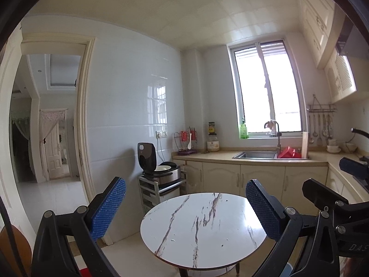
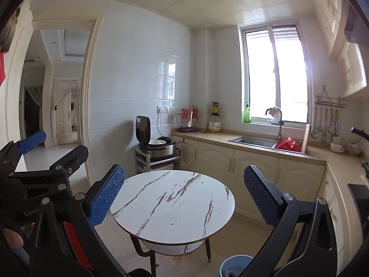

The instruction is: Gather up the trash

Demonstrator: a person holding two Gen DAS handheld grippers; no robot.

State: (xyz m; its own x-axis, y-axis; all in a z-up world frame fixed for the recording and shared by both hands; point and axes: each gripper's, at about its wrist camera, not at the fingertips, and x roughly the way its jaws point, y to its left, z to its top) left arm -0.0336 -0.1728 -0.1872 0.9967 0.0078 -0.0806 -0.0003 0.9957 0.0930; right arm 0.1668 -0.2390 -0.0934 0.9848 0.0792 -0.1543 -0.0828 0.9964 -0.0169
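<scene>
Right gripper [image 2: 184, 189] open above bin [image 2: 233, 263].

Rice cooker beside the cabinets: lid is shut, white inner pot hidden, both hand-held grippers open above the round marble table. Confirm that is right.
Not quite. The rice cooker has its lid standing up open, and the white inner pot shows, as the right wrist view makes plain. The rest holds: the left hand-held gripper and right hand-held gripper are open above the round marble table.

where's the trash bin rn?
Right wrist view only: trash bin on the floor at bottom edge, right of the round table, beside the lower cabinets.
</scene>
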